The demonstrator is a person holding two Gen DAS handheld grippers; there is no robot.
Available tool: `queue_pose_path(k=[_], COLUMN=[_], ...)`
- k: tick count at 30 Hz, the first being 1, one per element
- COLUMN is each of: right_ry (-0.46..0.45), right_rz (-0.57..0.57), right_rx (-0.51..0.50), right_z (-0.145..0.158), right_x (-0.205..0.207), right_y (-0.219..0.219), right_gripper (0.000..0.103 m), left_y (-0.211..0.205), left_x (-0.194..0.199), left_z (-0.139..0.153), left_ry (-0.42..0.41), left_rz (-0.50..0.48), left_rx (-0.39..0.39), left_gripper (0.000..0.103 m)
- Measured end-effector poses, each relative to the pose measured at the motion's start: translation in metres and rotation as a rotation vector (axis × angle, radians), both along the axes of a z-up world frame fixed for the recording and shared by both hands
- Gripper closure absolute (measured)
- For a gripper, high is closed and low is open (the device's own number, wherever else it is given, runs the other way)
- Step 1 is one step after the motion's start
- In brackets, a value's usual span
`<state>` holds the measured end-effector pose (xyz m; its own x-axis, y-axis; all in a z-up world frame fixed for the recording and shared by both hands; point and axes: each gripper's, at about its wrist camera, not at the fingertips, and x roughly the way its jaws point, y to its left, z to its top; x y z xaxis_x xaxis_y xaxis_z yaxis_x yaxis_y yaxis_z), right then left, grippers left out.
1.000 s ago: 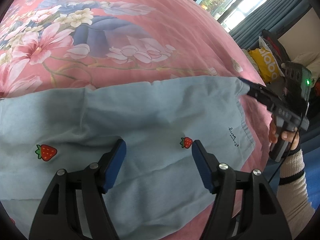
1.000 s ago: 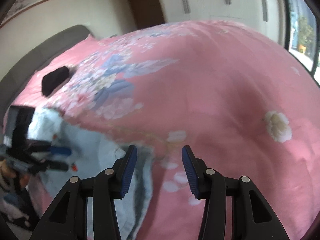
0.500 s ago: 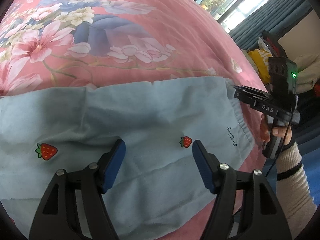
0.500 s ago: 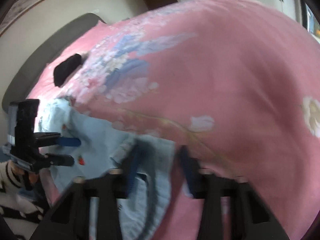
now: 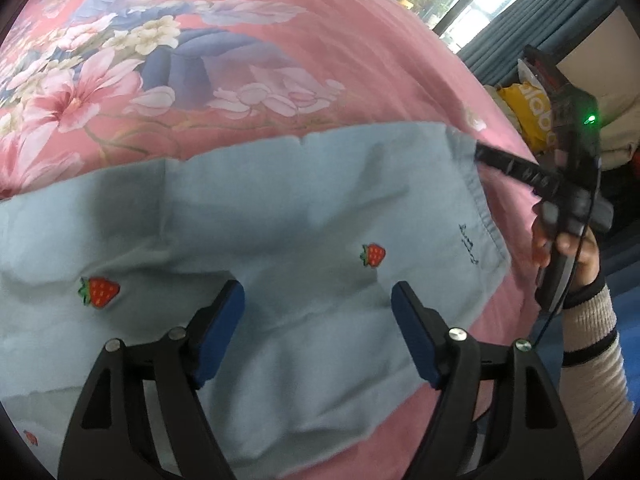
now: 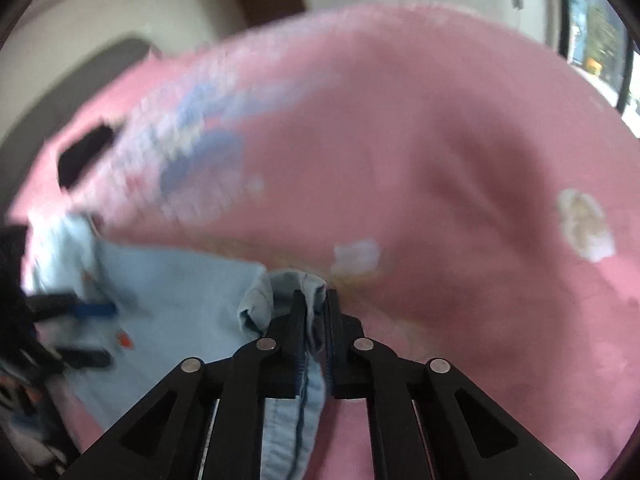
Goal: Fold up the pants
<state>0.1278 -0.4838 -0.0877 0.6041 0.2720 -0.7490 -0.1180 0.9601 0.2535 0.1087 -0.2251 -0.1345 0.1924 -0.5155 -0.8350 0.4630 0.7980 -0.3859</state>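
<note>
Light blue pants (image 5: 280, 208) with small strawberry prints lie spread flat on a pink floral bedspread (image 5: 280, 60). My left gripper (image 5: 316, 306) hovers over the middle of the cloth, its jaws opening, with nothing pinched between its blue pads. My right gripper (image 6: 314, 306) has a bunched fold of the pants' edge (image 6: 280, 284) between its pads; its jaws are narrow and easing open slightly. From the left wrist camera, the right gripper (image 5: 480, 154) shows its tip at the far right corner of the pants.
A person's hand and striped sleeve (image 5: 592, 320) hold the right gripper beside the bed's edge. A yellow bag (image 5: 528, 108) and curtains lie beyond that edge. A dark object (image 6: 84, 152) lies on the bedspread near the grey headboard (image 6: 80, 68).
My right gripper has closed from a wide gap onto the pants' edge and rolled a little. My left gripper's jaws have spread slightly wider; that hand has stayed in place.
</note>
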Motion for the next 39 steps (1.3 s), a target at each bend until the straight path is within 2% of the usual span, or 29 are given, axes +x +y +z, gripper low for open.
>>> queue_pose_path(k=[1,3,6,8,10,12,13,15,16,18,20,21,23,24,25,30,35,36,37,38,39], right_ry=[-0.033,-0.082,-0.129,-0.1,-0.004,0.083,0.095,0.082,0.076,0.034,-0.004,-0.013,-0.022,-0.02,-0.01,0.043,0.096,0.091,0.081,0.064,0.049], right_rz=[-0.044,-0.084,-0.083,-0.028,0.034,0.027,-0.016,-0.111,-0.146,-0.21,-0.215,-0.217,-0.221,-0.228,-0.239,-0.248,-0.229,-0.225,-0.215,-0.217,-0.222], right_rx=[-0.019,-0.067,-0.016,0.027,0.003,-0.04,-0.065,0.008,0.036,-0.033,-0.019,0.031,0.08,0.094,0.106,0.132,0.029,0.0,-0.02,-0.065,-0.101], right_z=[0.011,0.028,0.041,0.031,0.002,-0.024,-0.033,-0.034,-0.031,-0.014,0.004,0.012,0.017,0.017,0.013,-0.01,-0.024,-0.024,-0.022,-0.019,-0.016], right_x=[-0.008,-0.02,-0.033,-0.032,-0.021,-0.008,-0.001,0.006,0.006,-0.001,-0.017,-0.028,-0.048,-0.059,-0.068,-0.093,-0.085,-0.081,-0.081,-0.081,-0.081], right_y=[-0.004,-0.004,0.0,0.011,0.033,0.042,0.038,0.02,0.014,0.011,0.009,0.003,-0.002,-0.005,-0.007,0.0,0.022,0.026,0.03,0.033,0.036], right_gripper=[0.078,0.078,0.078,0.078,0.078,0.078,0.088,0.103,0.103,0.103,0.103,0.1,0.085,0.068,0.058,0.058,0.058,0.065,0.079,0.084,0.093], left_y=[0.003,0.016,0.036,0.049,0.062,0.072,0.078,0.094,0.104,0.125,0.145,0.154,0.172,0.178,0.185,0.2,0.203,0.205,0.207,0.209,0.21], left_x=[-0.002,-0.005,-0.008,-0.014,-0.02,-0.024,-0.025,-0.028,-0.029,-0.032,-0.034,-0.035,-0.034,-0.033,-0.031,-0.025,-0.027,-0.028,-0.029,-0.03,-0.03], left_z=[0.002,0.006,0.006,0.005,0.006,0.007,0.008,0.012,0.015,0.022,0.028,0.03,0.031,0.03,0.027,0.021,0.02,0.02,0.019,0.019,0.019], left_ry=[0.004,0.001,0.01,0.015,0.0,0.0,-0.005,-0.023,-0.021,-0.029,-0.051,-0.061,-0.069,-0.065,-0.053,-0.042,-0.043,-0.042,-0.04,-0.04,-0.04], left_rz=[0.005,0.022,0.059,0.077,0.091,0.098,0.111,0.15,0.165,0.2,0.232,0.25,0.287,0.301,0.319,0.347,0.34,0.341,0.343,0.346,0.348], left_rx=[-0.011,-0.035,-0.054,-0.067,-0.048,-0.049,-0.043,-0.02,-0.027,-0.042,-0.042,-0.04,-0.051,-0.058,-0.066,-0.069,-0.065,-0.066,-0.067,-0.068,-0.068], left_gripper=[0.027,0.027,0.027,0.027,0.027,0.027,0.027,0.027,0.027,0.027,0.026,0.024,0.022,0.022,0.022,0.022,0.022,0.022,0.022,0.022,0.022])
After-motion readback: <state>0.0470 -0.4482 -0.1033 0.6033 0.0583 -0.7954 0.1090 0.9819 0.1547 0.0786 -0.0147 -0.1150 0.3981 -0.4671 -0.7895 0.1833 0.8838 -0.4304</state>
